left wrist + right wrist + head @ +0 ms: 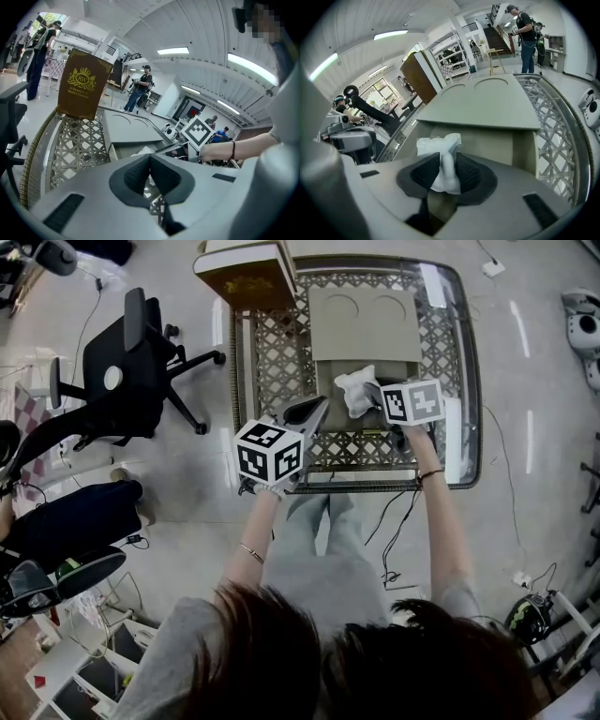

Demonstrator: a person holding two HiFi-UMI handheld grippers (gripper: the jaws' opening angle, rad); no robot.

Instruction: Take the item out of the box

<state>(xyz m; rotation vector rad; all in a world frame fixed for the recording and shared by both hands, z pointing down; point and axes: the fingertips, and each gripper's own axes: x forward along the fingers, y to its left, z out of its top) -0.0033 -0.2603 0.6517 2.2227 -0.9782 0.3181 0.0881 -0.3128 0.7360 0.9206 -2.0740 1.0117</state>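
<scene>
A flat grey-beige box lies on the lattice glass table, its lid swung back and its near end open. In the head view my right gripper is over that open end. It is shut on a crumpled white item, which sticks up between the pads, its top above the box. My left gripper hovers just left of the box's near end with the jaws together and nothing between them. In the left gripper view the box lies ahead of my left gripper.
A brown case with a gold crest stands at the table's far left corner. A black office chair is on the floor to the left. Cables trail by the table's near edge. People stand in the background.
</scene>
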